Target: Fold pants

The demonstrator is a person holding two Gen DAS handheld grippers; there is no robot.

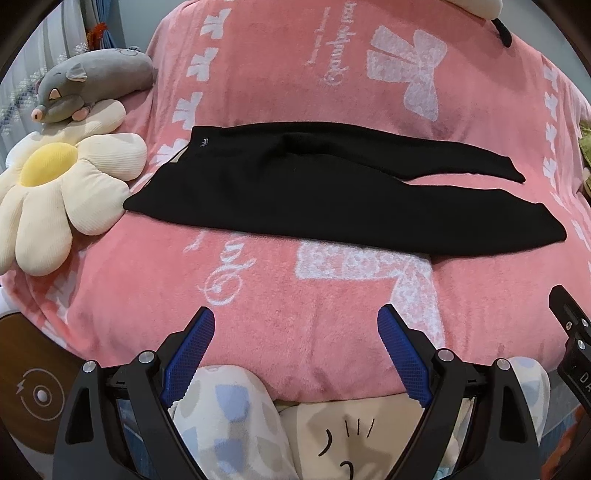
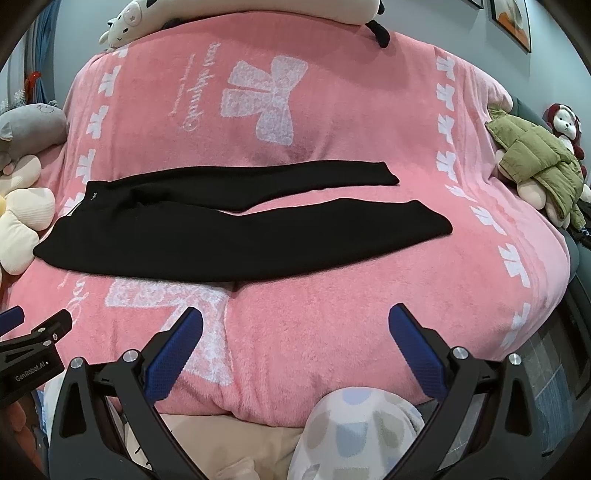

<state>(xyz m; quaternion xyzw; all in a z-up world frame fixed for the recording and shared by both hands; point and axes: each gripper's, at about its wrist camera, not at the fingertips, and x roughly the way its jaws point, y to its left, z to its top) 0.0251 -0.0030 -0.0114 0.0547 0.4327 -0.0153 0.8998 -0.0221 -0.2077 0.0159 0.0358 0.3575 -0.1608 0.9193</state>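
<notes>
Your white plush toy [image 1: 476, 7] cut off by top edge in left wrist view; head only at top left of right wrist view. Small logo on your pants [image 1: 204, 141] waistband too small to read. Your right gripper [image 1: 572, 339] half out of frame, right edge. Framed picture [image 2: 511, 22] cropped, upper right.

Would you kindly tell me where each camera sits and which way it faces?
Left wrist: on the open left tool, facing the black pants on the pink blanket; patterned knee below.
Right wrist: on the open right tool, facing the same pants; left tool at its left edge.
Shared: pants, blanket, flower cushion.
</notes>
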